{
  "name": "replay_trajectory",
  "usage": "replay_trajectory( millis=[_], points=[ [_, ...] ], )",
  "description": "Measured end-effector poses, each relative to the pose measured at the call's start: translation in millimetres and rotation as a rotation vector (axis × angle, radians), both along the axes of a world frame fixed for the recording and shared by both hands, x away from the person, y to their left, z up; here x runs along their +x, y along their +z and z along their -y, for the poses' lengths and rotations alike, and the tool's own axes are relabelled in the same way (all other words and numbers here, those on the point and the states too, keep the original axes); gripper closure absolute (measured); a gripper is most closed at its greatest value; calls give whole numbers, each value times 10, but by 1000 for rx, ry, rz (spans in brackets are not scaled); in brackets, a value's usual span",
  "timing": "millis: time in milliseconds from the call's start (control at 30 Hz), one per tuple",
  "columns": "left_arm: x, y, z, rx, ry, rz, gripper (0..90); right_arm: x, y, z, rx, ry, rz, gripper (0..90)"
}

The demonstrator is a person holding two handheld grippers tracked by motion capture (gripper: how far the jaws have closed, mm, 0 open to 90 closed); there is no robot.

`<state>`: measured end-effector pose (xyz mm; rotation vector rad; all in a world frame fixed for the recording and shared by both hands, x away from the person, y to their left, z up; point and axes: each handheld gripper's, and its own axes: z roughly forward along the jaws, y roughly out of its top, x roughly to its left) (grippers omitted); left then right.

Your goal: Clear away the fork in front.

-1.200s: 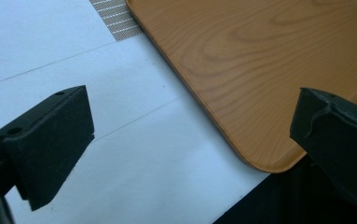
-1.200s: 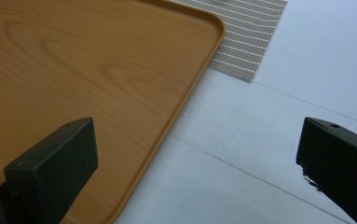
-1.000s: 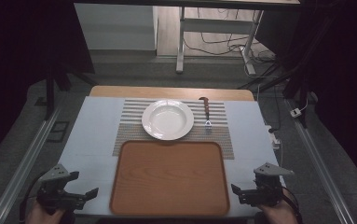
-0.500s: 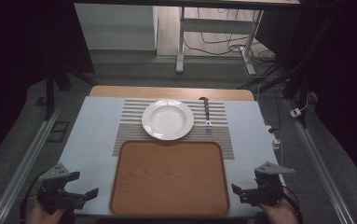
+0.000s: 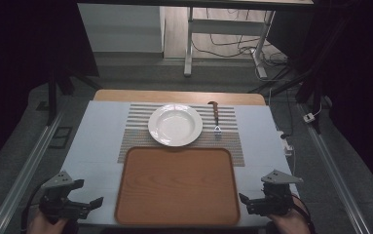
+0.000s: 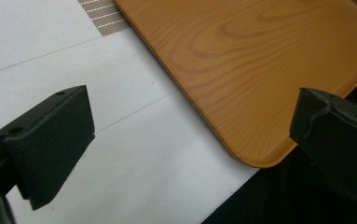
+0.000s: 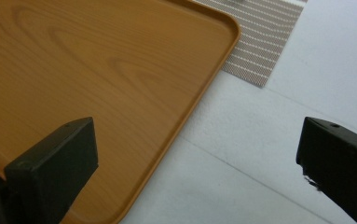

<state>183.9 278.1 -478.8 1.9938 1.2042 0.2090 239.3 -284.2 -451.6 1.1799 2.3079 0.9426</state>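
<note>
Wooden tray (image 5: 177, 185) lay in the lower centre of the high view exactly as a second before. Left gripper (image 5: 92, 204) and right gripper (image 5: 242, 199) flanked it, jaws spread and empty; the pick-up remained unstarted.

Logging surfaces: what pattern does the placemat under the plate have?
The placemat has grey and white stripes, clearest in the high view.

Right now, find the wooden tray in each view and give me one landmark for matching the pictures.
High view: wooden tray lies bottom centre, between the two grippers.
Left gripper view: its near corner takes the upper right, between the open jaws.
Right gripper view: its corner takes the upper left.
Shared landmark: the striped placemat touching the tray's far edge.
</note>
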Motion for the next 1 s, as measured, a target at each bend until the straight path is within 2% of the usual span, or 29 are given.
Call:
replay_trajectory(
  millis=[200,400,633,867,1000],
  points=[
    [1,-1,-2,-2,0,-1,0,11,-2,-45,-17,27,10,0],
    [2,-1,2,2,-1,-1,0,35,-1,-96,-6,55,17,0],
    [2,-1,-1,-1,2,-3,0,75,-26,-211,-84,112,15,0],
    [4,-2,-1,1,4,-5,0,122,-36,-329,-133,149,12,0],
    [5,-2,0,1,5,-6,0,187,-52,-441,-190,189,20,0]
  ],
)
